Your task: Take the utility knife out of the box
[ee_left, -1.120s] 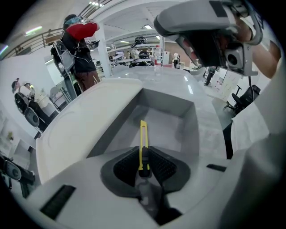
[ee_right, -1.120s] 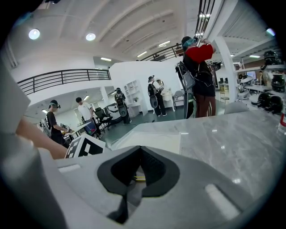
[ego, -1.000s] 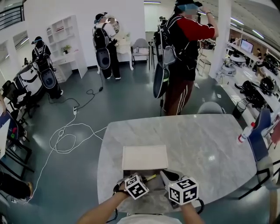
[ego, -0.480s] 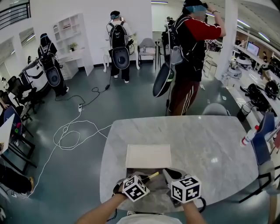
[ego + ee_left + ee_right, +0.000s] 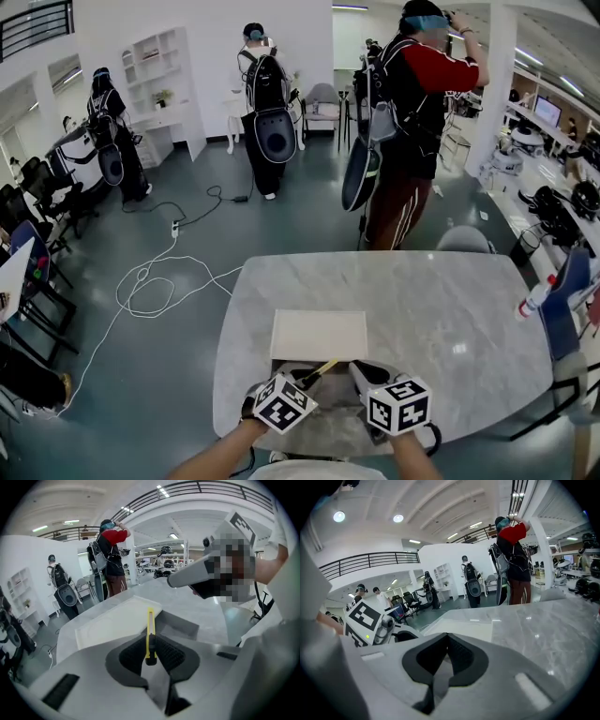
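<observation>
The left gripper (image 5: 150,652) is clamped on the dark rear end of the yellow utility knife (image 5: 150,623). The knife's slim body slants up and away over the open box (image 5: 180,626); whether it touches the box I cannot tell. The box's cream lid (image 5: 319,335) lies folded flat on the far side of the box. The right gripper (image 5: 447,641) has its jaws pressed together with nothing between them and sits at the box's right edge, just beside the left gripper. The box rests near the front edge of the marble bench (image 5: 450,319). A spray bottle (image 5: 532,298) stands well to the right of the box.
</observation>
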